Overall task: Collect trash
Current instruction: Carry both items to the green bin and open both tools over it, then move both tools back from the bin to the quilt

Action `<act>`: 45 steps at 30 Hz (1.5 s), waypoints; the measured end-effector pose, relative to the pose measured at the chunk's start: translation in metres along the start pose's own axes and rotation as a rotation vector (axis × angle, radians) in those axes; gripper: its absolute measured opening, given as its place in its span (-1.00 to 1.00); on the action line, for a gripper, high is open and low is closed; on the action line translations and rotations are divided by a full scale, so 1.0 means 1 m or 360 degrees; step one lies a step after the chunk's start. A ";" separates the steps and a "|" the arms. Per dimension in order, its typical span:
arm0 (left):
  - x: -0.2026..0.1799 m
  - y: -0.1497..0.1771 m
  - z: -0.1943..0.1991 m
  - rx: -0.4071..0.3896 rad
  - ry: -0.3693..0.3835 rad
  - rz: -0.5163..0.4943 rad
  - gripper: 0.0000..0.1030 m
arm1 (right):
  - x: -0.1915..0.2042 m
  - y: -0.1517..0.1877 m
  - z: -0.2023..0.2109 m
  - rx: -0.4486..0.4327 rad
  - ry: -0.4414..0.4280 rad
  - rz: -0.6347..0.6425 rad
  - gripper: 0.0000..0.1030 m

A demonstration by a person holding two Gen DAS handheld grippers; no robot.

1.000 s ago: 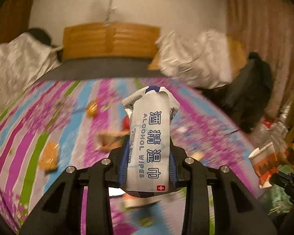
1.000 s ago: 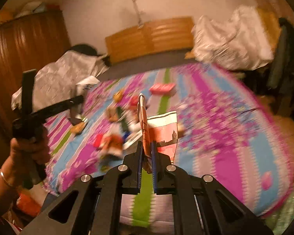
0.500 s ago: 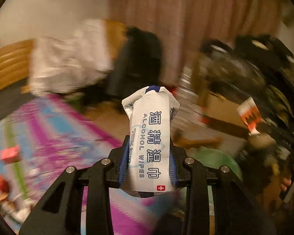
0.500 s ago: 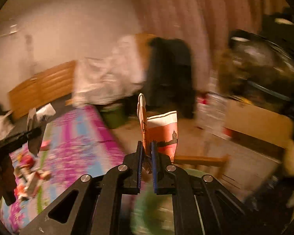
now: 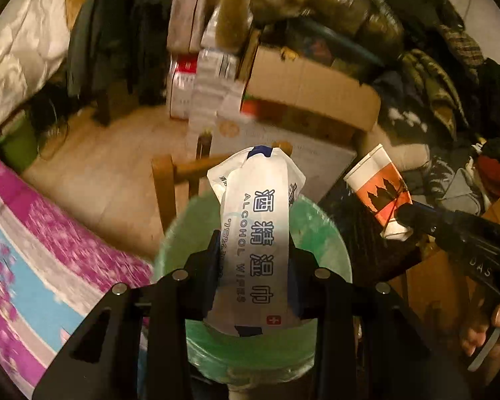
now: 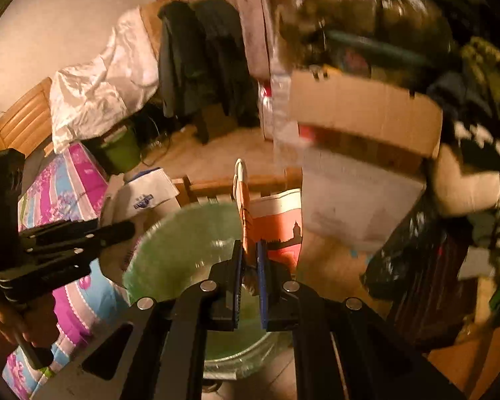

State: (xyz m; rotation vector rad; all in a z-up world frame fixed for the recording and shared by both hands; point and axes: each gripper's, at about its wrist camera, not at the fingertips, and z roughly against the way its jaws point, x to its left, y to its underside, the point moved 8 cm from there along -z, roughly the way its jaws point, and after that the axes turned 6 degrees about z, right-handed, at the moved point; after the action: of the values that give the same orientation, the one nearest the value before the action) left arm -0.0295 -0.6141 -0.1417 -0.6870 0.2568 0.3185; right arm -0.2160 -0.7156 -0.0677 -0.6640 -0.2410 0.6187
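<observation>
My left gripper (image 5: 253,266) is shut on a white alcohol wipes packet (image 5: 255,233) and holds it upright over the green-lined trash bin (image 5: 320,230). My right gripper (image 6: 249,266) is shut on a crushed orange and white paper cup (image 6: 276,223), also above the bin (image 6: 180,243). The cup (image 5: 378,191) and right gripper (image 5: 450,230) show at the right of the left wrist view. The packet (image 6: 143,196) and left gripper (image 6: 83,233) show at the left of the right wrist view.
The bed with a striped pink and blue cover (image 5: 33,260) lies left of the bin. A wooden chair (image 5: 170,180) stands behind the bin. Cardboard boxes (image 5: 310,90), piled clothes (image 5: 433,66) and a small green bin (image 6: 120,150) stand around.
Both grippers swung away from the bed and its scattered trash toward the floor, and now hang over the green-lined bin, each still holding its item.
</observation>
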 end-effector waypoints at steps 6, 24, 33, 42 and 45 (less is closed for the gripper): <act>0.001 0.003 -0.002 0.0024 -0.0033 -0.0017 -0.36 | 0.001 0.015 -0.023 0.0046 -0.0057 -0.0037 -0.82; 0.023 -0.011 0.009 -0.0045 -0.0109 0.0093 0.29 | 0.012 0.010 -0.039 0.0012 -0.0186 -0.0144 -0.48; 0.056 -0.010 0.043 -0.0203 -0.0412 0.0099 0.29 | 0.040 -0.001 -0.029 -0.0071 -0.0160 -0.0010 -0.48; 0.106 -0.008 0.097 -0.0397 -0.0832 0.0146 0.29 | 0.095 -0.017 -0.011 -0.0252 -0.0097 0.0182 -0.15; 0.117 -0.004 0.115 -0.0451 -0.0912 0.0155 0.29 | 0.121 -0.020 -0.004 -0.0297 -0.0103 0.0255 -0.01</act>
State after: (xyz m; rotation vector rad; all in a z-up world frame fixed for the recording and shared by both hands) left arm 0.0943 -0.5180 -0.0923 -0.8320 -0.3075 0.6366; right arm -0.1096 -0.6567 -0.0561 -0.8491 -0.3106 0.7781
